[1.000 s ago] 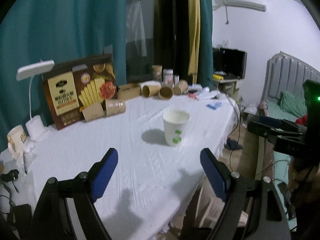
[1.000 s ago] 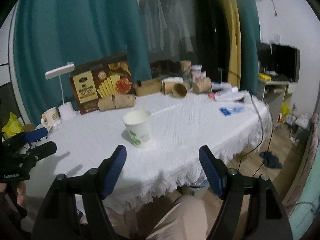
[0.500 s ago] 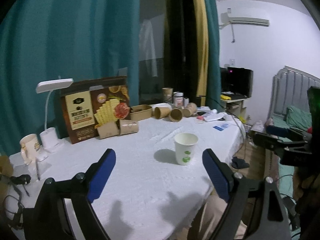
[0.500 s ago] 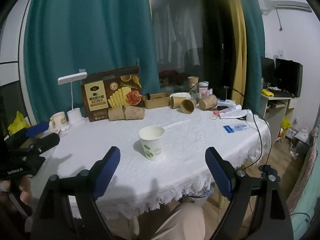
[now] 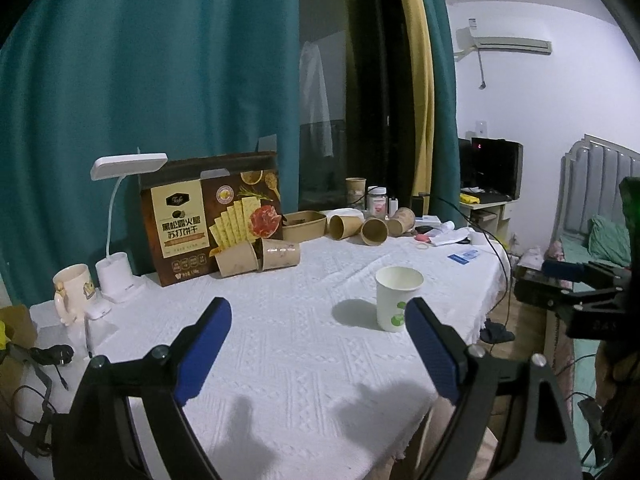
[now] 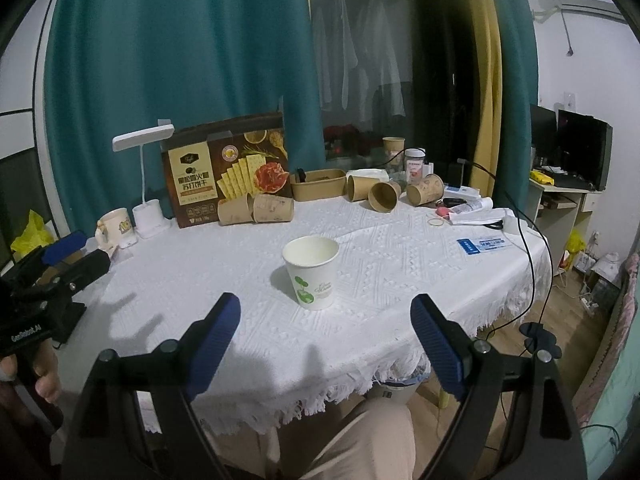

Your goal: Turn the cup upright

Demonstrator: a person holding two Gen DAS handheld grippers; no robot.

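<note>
- Cup position first: the white paper cup (image 6: 311, 274) with the green print stands mouth up on the white tablecloth (image 6: 400, 248) of the desk, near the front edge, touching nothing. By my judgement the flip is done.
- My left gripper (image 5: 318, 350) has its jaws spread wide and empty; in the left wrist view the cup (image 5: 398, 298) sits just beyond the right-hand pad, apart from it.
- My right gripper (image 6: 326, 344) is likewise wide open and holds nothing; the cup stands ahead of the gap between its blue pads, clear of both.
- Main risk, as I see it: a light empty paper cup tips at the slightest knock, so a careless sweep of either pad past it could lay it back on its side.
- Second risk: the cloth hangs over the edge in a fringe; if a jaw snags or drags it, the cup would ride along or topple.
- Brown paper cups (image 6: 384, 196) lying on their sides at the back, by the cracker box (image 6: 228, 176) and desk lamp (image 6: 146, 200), are well apart and should not interfere.
</note>
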